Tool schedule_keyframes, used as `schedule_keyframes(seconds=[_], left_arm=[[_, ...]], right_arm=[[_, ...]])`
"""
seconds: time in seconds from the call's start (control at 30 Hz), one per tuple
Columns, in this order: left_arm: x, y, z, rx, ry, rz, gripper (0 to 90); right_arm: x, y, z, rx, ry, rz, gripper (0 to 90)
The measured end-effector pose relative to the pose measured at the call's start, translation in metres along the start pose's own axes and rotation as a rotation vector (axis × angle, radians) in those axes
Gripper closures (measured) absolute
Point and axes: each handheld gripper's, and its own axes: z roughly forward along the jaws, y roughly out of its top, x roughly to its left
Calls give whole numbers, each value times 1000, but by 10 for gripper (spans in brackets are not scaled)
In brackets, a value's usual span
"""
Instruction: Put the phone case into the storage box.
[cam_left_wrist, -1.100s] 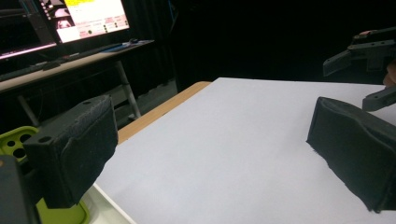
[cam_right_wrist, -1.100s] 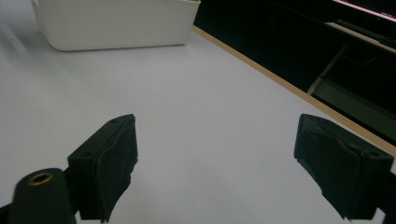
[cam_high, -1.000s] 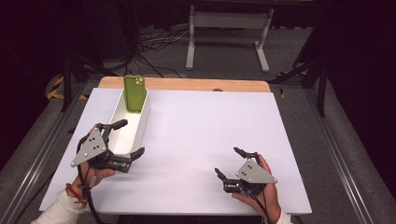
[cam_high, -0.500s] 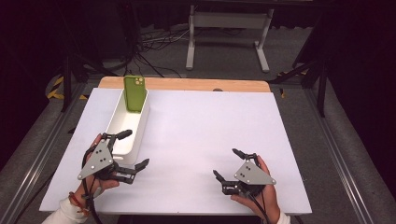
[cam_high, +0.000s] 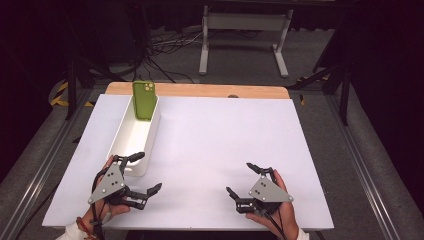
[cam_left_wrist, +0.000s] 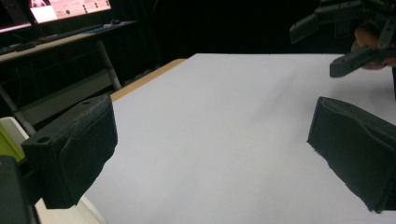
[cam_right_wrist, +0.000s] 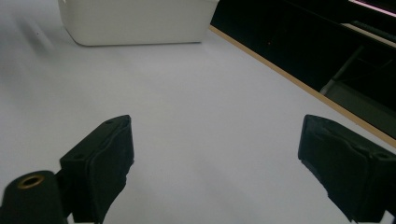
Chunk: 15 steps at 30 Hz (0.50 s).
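Observation:
A green phone (cam_high: 144, 100) stands upright against the far end of a long white bin (cam_high: 153, 131) on the left of the white table (cam_high: 225, 125). My left gripper (cam_high: 150, 171) is open just past the bin's near end, one jaw by its corner, with nothing between its jaws. In the left gripper view that gripper (cam_left_wrist: 210, 149) holds its pads wide apart over bare table. My right gripper (cam_high: 239, 177) is open at the near right, empty, its jaws pointing left. The right gripper view has this gripper (cam_right_wrist: 215, 163) facing the bin (cam_right_wrist: 135, 23) across the table.
A bare wooden strip (cam_high: 200, 90) runs along the table's far edge. A metal stand (cam_high: 245, 30) and cables lie on the dark floor beyond. The right hand's gripper (cam_left_wrist: 355, 32) appears at the top right of the left gripper view.
My left gripper has drawn back toward the near edge, from beside the bin to just past its near end. The right gripper has hardly moved.

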Motion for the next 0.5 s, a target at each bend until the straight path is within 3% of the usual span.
schedule_keyframes(seconds=[0.5], left_arm=[[-7, -14, -2, 63, -2, -1, 23]], right_arm=[[4, -5, -1, 0, 10, -3, 116]])
